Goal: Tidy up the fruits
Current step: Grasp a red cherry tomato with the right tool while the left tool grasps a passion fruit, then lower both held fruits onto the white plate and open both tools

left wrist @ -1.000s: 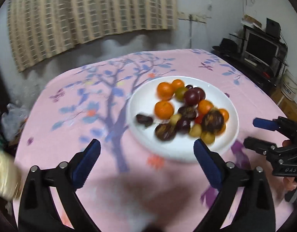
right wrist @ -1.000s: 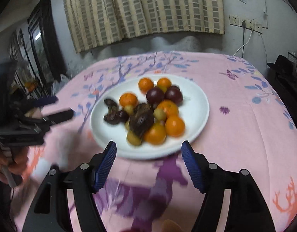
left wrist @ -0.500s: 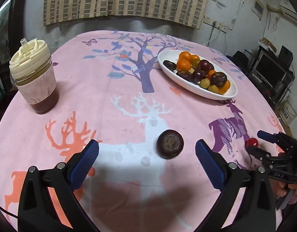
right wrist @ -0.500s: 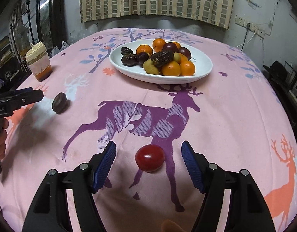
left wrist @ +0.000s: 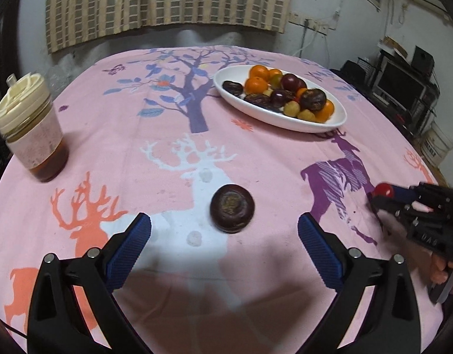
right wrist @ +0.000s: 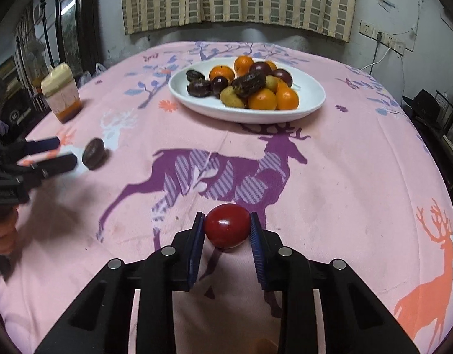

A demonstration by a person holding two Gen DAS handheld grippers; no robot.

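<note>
A red round fruit (right wrist: 227, 229) lies on the pink tablecloth. My right gripper (right wrist: 226, 219) is closing on it, and both blue pads touch its sides. In the left wrist view the same red fruit (left wrist: 383, 190) shows at the tips of the right gripper (left wrist: 381, 199). A dark purple fruit (left wrist: 232, 212) rests on the cloth just ahead of my left gripper (left wrist: 225, 221), which stands wide open around empty space. The white oval plate (left wrist: 285, 121) at the far side holds several oranges, dark plums and yellow-green fruits.
A lidded cup (left wrist: 31, 135) with brown liquid stands at the far left of the table. Dark shelves with electronics (left wrist: 403, 88) line the right wall. A person's hand (right wrist: 3, 236) holds the left gripper (right wrist: 53, 151) beside the dark fruit (right wrist: 93, 153).
Both views have pulled back from the plate to the near side of the table. The right jaws, open around the red fruit half a second ago, now touch it.
</note>
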